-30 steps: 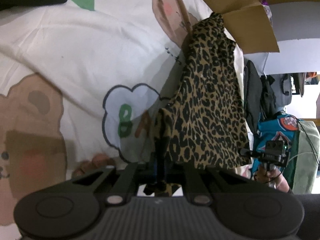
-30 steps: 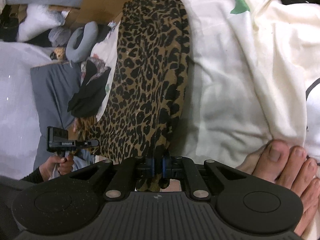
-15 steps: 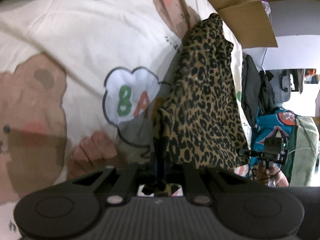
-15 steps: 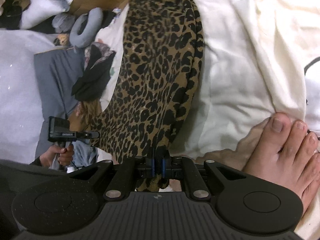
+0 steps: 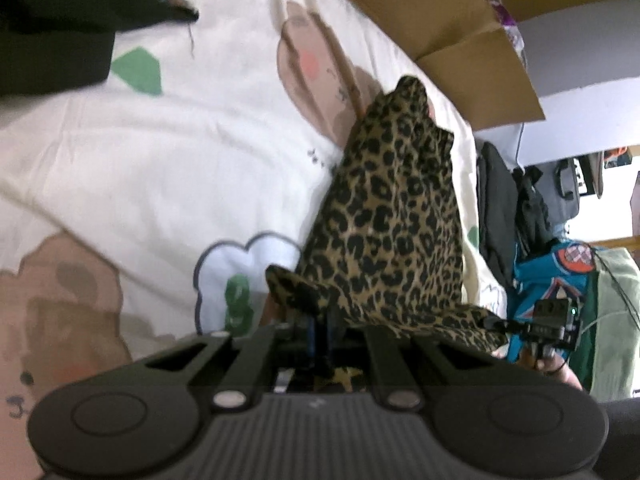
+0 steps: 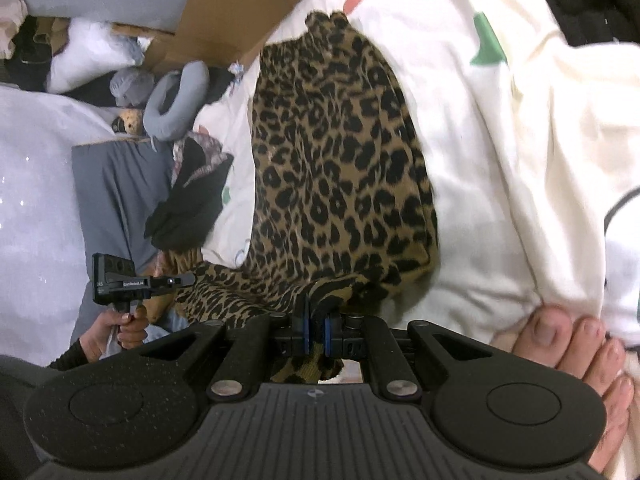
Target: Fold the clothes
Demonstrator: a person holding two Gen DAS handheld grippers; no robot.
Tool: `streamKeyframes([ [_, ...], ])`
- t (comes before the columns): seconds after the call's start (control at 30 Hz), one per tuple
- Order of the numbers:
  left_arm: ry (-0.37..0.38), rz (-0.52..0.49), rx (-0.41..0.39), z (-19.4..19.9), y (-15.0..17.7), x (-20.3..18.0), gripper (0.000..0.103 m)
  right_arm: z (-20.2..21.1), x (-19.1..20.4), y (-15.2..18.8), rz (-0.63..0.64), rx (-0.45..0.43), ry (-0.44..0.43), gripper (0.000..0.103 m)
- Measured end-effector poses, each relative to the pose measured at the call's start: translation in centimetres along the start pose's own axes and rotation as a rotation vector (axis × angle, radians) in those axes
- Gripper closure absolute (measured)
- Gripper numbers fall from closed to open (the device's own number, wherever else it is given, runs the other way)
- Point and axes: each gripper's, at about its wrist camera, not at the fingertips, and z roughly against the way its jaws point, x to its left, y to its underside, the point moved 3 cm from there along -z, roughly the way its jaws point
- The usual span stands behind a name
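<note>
Garment: the leopard-print garment (image 5: 392,216) (image 6: 340,176) is lying on the bed, stretching from the grippers at 6 o'clock up toward 12 o'clock in both wrist views, with its near edge lifted off the bedding.
Left hand-held gripper: the left hand-held gripper (image 5: 320,336) is pinching one near corner of the leopard-print garment; its fingers are pressed together on the cloth, and a fold is bunching over them.
Right hand-held gripper: the right hand-held gripper (image 6: 315,330) is pinching the other near corner, with its blue-edged fingers pressed together and a bit of cloth hanging below them.
Between the grippers: in the right wrist view the left gripper is showing at 9 o'clock, held by a hand (image 6: 120,324), and the near edge of the garment is running across to it.
Bed: the white bedsheet (image 5: 168,168) (image 6: 520,160) with cartoon prints is lying under the garment, wrinkled in some places.
Foot: bare toes (image 6: 576,344) are resting on the bedsheet at 4 o'clock in the right wrist view, just beside the gripper body.
Beyond the bed: a cardboard box (image 5: 452,28) is standing at 1 o'clock in the left wrist view; a grey neck pillow (image 6: 176,96) and a dark cloth (image 6: 188,208) are lying at 10 o'clock in the right wrist view.
</note>
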Motion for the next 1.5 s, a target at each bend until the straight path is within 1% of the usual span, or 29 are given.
streamKeyframes([
  [0.13, -0.005, -0.021, -0.037, -0.9, -1.1, -1.0, 0.098, 0.0, 0.6, -1.0, 0.022, -0.04, 0.006, 0.098],
  [0.3, -0.012, -0.062, -0.076, -0.1, -2.7, -1.9, 0.098, 0.0, 0.8, -2.5, 0.032, -0.085, 0.023, 0.098],
  [0.57, -0.032, -0.075, -0.134, -0.8, -5.1, -2.9, 0.098, -0.1, 1.3, -4.9, 0.049, -0.151, 0.047, 0.098],
  [0.83, -0.03, -0.093, -0.191, -0.9, -7.7, -3.6, 0.098, 0.0, 1.9, -7.0, 0.075, -0.181, 0.063, 0.098],
  [0.97, -0.039, -0.117, -0.214, -1.7, -9.1, -4.2, 0.098, -0.1, 2.0, -8.3, 0.069, -0.208, 0.077, 0.098],
  [1.1, -0.056, -0.13, -0.224, -3.0, -10.5, -4.3, 0.098, -0.5, 1.3, -9.2, 0.045, -0.228, 0.099, 0.097],
  [1.23, -0.082, -0.116, -0.223, -4.9, -11.8, -3.7, 0.098, -1.4, 0.0, -9.8, 0.002, -0.234, 0.124, 0.097],
  [1.4, -0.115, -0.107, -0.215, -7.3, -12.7, -2.8, 0.098, -2.2, -1.7, -10.3, -0.049, -0.26, 0.132, 0.097],
  [1.5, -0.137, -0.104, -0.205, -8.5, -12.9, -2.3, 0.098, -2.9, -2.3, -10.4, -0.056, -0.26, 0.153, 0.097],
])
